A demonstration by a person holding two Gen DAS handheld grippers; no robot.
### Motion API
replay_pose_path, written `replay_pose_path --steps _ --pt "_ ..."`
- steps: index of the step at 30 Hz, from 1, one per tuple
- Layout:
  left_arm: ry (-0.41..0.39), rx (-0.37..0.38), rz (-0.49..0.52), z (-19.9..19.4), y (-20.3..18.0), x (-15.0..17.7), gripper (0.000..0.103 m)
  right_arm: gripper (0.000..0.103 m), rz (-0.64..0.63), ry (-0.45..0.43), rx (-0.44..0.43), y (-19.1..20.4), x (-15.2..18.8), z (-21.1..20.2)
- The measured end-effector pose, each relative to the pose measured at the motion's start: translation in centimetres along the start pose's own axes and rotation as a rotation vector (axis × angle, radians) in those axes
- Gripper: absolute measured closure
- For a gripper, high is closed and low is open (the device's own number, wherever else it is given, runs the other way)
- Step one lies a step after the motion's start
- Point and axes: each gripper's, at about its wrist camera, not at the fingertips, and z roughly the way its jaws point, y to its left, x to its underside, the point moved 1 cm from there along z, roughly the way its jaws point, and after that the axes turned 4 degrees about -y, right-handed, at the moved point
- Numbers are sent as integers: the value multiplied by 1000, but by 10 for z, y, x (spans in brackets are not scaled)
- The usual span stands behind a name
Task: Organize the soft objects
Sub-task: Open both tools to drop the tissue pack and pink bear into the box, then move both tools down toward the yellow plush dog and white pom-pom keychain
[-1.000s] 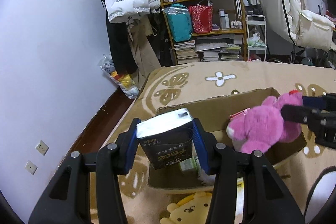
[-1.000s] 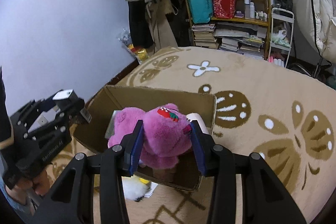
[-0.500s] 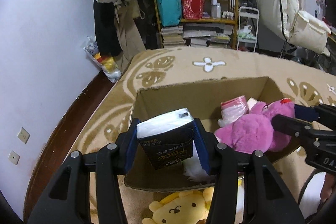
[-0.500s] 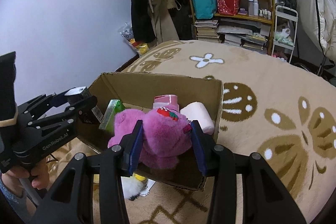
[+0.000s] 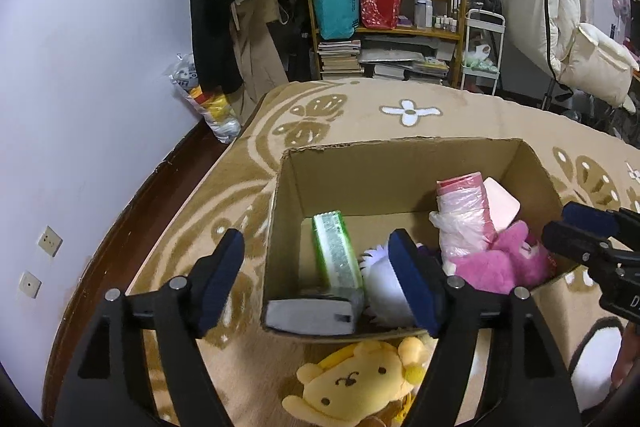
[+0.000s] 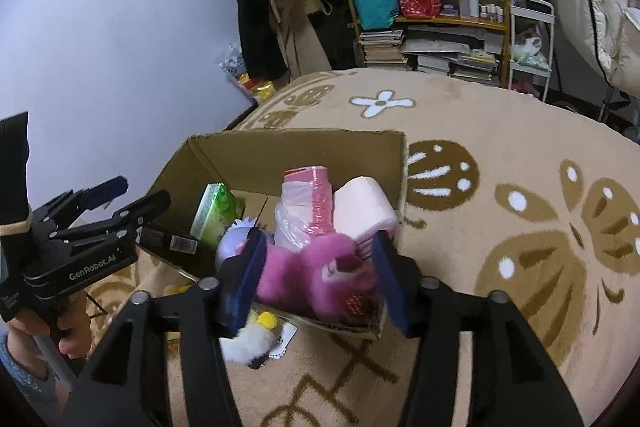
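An open cardboard box (image 5: 384, 163) (image 6: 280, 151) stands on the rug. My left gripper (image 5: 320, 279) is open above its near left corner; the black tissue pack (image 5: 310, 315) lies inside against the near wall. My right gripper (image 6: 316, 279) is open, and the pink plush bear (image 6: 320, 271) (image 5: 500, 259) lies in the box between its fingers. The box also holds a green tissue pack (image 5: 336, 251) (image 6: 216, 207), a pink wrapped pack (image 5: 464, 211) (image 6: 308, 199), a pale pink roll (image 6: 364, 207) and a white-purple plush (image 5: 380, 279).
A yellow dog plush (image 5: 356, 383) lies on the rug in front of the box, with a white fluffy toy (image 6: 252, 339) beside it. A beige patterned rug (image 6: 500, 219) spreads to the right. A loaded shelf (image 5: 384, 7), hanging coats and a wall stand behind.
Both grippers moved over the box and opened. The black tissue pack dropped from the left gripper into the box. The pink bear dropped from the right gripper into the box.
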Motion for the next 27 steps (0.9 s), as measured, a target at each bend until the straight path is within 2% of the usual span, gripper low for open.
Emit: replay_pose_path --steps 1,5,8,15,23,27 --pt "-3 0 -3 -3 1 0 15 32 9 -6 3 0 0 -4" --pt "-17 -2 -18 -19 7 2 9 12 12 -20 3 4 2 -16" --pt "-20 -13 -22 -31 11 5 5 4 -3 -26 11 10 5 -24" --pt "-22 -21 -7 -57 16 18 4 2 -8 -32 16 22 18 -42" --pt "1 -16 -26 -74 21 28 3 0 -34 -47 3 38 37 -57" --pt "-10 -38 -48 -80 22 36 3 0 -50 -52 11 43 48 -57"
